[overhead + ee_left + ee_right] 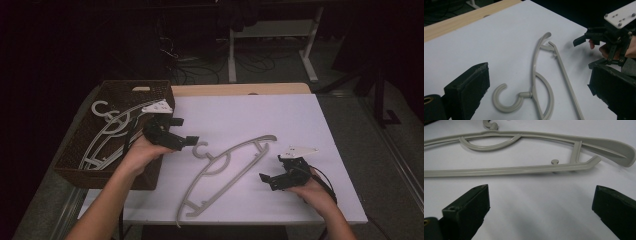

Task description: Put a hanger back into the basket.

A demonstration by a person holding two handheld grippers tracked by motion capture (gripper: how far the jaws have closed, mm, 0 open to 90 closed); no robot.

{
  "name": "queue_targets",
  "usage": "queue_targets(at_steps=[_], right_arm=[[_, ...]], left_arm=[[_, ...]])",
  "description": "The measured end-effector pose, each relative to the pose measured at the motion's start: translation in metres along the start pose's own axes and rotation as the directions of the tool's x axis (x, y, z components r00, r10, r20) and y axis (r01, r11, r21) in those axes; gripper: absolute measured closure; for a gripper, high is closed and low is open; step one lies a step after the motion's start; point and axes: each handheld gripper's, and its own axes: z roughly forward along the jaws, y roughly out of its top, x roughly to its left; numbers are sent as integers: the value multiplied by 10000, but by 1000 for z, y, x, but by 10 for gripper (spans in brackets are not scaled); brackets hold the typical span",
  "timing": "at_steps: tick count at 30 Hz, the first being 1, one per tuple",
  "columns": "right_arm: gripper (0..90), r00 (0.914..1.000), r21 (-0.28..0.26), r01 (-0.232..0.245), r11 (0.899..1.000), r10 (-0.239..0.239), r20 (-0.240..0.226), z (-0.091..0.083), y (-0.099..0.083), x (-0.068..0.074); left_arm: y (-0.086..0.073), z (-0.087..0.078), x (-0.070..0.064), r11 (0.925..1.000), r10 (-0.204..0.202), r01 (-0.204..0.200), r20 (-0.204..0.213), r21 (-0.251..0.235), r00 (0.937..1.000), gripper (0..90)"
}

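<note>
Hanger [227, 170]: flat on the white table [300, 125], between both grippers, touched by neither.
Left gripper [189, 141]: jaws apart, empty, near the hook.
Right gripper [266, 178]: spread, empty (just beside the bar).
Basket [150, 90]: more hangers inside.
Progress: one hanger out; the rest likely remain.

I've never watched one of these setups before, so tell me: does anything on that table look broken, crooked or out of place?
Nothing looks damaged. One grey hanger lies flat and slantwise on the white board, apart from the other hangers piled in the brown basket at the left. Both the left gripper and right gripper sit open beside it, touching nothing.
</note>
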Motion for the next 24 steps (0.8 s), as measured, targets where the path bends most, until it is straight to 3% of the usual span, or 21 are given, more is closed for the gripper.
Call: queue_targets(at_steps=[3, 8, 14, 19, 24], right_arm=[[13, 10000, -1, -43, 10000, 43, 30, -1, 1, 0], [30, 9999, 234, -33, 9997, 31, 96, -2, 7, -3], [48, 9999, 410, -157, 9990, 155, 61, -1, 17, -7], [50, 9997, 446, -235, 9987, 232, 58, 1, 27, -10], [143, 9994, 438, -282, 9986, 272, 222, 5, 40, -14]], left_arm=[[-8, 13, -6, 10000, -85, 85, 94, 25, 9999, 18], [-24, 33, -13, 9989, 63, -65, 39, 463, 10000, 18], [-40, 45, -15, 9993, 88, -85, -71, 371, 9999, 18], [-52, 51, -14, 9989, -150, 144, 134, 440, 9998, 18], [-58, 55, -12, 9982, -350, 337, 252, 495, 9991, 18]])
